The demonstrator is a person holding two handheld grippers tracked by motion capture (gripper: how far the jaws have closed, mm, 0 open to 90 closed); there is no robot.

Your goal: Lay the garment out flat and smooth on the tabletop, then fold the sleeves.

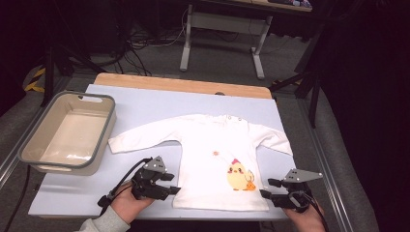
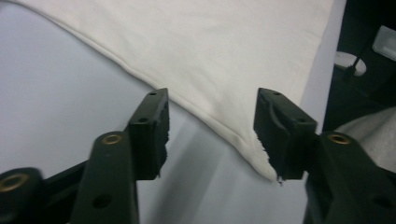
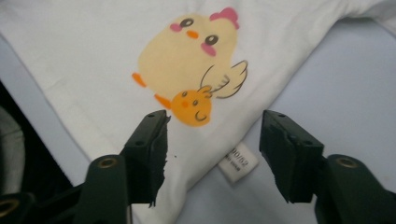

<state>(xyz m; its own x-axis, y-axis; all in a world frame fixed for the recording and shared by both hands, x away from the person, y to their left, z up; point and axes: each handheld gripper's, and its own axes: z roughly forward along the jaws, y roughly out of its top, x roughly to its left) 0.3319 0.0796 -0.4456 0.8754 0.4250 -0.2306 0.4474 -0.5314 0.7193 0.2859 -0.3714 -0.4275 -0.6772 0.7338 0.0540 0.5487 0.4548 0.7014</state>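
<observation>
**Shirt flat on table, both tongs at its bottom corners, jaws spread**

White baby shirt (image 1: 220,159) lies spread face up on the pale blue table cover (image 1: 145,104), sleeves out to either side, neck toward the far edge, hem toward the person. Chick print (image 1: 239,176) sits on the lower part of the front, toward the person's right.

Left gripper (image 1: 170,183): at the shirt's bottom left corner. Jaws spread, nothing pinched. In the left gripper view the corner of the hem (image 2: 261,161) runs down between the jaws and ends right at the inner face of one jaw; whether cloth touches that pad is hard to tell. The other jaw stands over bare table cover, clear of the cloth.

Right gripper (image 1: 269,188): at the bottom right corner. Jaws spread, nothing pinched. In the right gripper view the corner lies between the jaws with its small sewn label (image 3: 238,163) sticking out past the side seam.

Grey tub (image 1: 104,130) stands at the table's left, well apart from the shirt body, near the left sleeve end.
</observation>
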